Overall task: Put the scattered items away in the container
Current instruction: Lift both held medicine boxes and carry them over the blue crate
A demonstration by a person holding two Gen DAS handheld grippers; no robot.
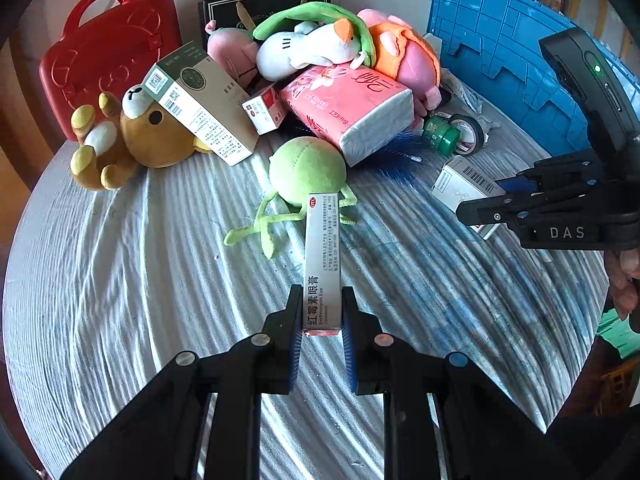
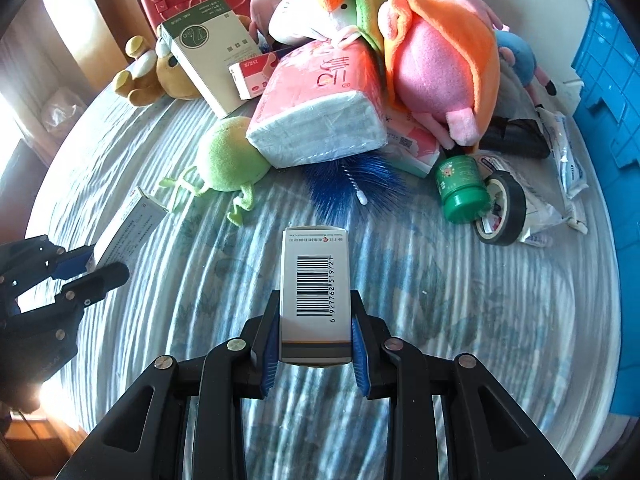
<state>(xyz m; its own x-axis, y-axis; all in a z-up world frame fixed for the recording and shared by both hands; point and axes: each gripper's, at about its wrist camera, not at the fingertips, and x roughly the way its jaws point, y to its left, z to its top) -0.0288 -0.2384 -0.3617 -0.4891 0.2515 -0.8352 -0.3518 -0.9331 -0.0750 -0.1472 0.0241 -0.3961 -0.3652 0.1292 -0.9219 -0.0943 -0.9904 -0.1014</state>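
Two boxes in hand at once, one per gripper, presumably to save a trip to the container.

Left gripper (image 1: 321, 312), low centre of its own frame: clenched on the near end of a slim eye-ointment box (image 1: 322, 256), blue pads (image 1: 347, 344) flat on its narrow sides. Box pointing up-frame, far end over the green plush (image 1: 306, 170); gripped at one end, so likely to swing if jolted.

Right gripper (image 2: 311, 322), low centre of its frame: grasping a white barcode box (image 2: 314, 280) across its width, pads on both side faces and most of the length sticking out ahead. Firm-looking hold for a light carton.

Blue container (image 1: 508, 52) at upper right in the left view, a sliver at the right edge in the right view; appears tilted or on its side, inside not visible, so contents cannot be told.

Remaining clutter in the upper middle of both frames: pink tissue pack (image 2: 320, 112) leaning on the heap, green bottle (image 2: 460, 188) touching the tape roll (image 2: 502, 216), bear (image 1: 140, 136) at left under a tall carton (image 1: 200, 100). Heap piled loosely, so loose boxes at its edge look easiest to take first.
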